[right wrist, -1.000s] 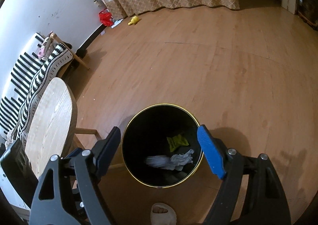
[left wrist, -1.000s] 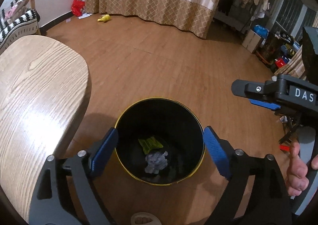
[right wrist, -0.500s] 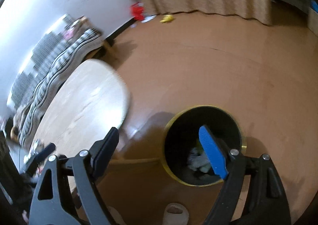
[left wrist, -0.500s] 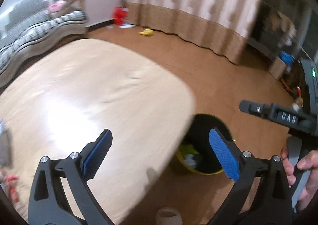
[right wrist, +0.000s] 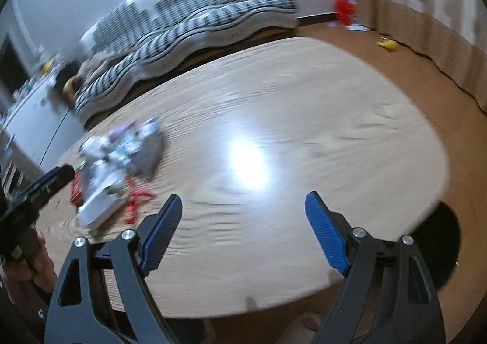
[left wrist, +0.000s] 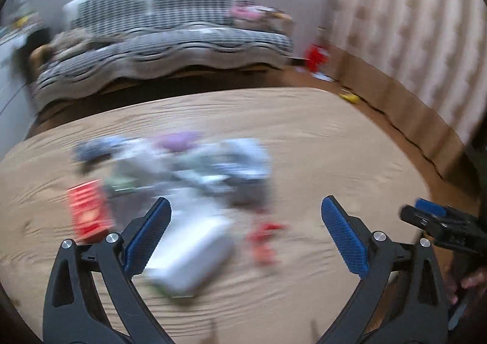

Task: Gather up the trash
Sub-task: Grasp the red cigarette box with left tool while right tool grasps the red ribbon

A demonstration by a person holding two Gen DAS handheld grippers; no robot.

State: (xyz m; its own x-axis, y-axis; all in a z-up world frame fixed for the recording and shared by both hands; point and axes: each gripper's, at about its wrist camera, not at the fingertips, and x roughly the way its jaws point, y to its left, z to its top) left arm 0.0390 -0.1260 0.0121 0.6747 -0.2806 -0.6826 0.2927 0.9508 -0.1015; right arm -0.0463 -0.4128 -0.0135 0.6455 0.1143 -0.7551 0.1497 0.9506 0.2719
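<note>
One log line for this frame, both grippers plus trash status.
left gripper: open, empty | right gripper: open, empty | trash pile: on table, ungrasped | frames blurred

Each hand-held gripper, left [left wrist: 246, 237] and right [right wrist: 243, 230], has matte black triangular-cutout arms, silver round screws near the knuckles, and ribbed blue pads [left wrist: 344, 240]. Bare skin of a hand [right wrist: 22, 274] shows lower left.

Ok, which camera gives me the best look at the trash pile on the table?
The left wrist view: the trash pile fills its centre, just ahead of the open left gripper, though motion-blurred. The right wrist view shows the pile smaller, off to the left edge, partly behind the other gripper.
</note>
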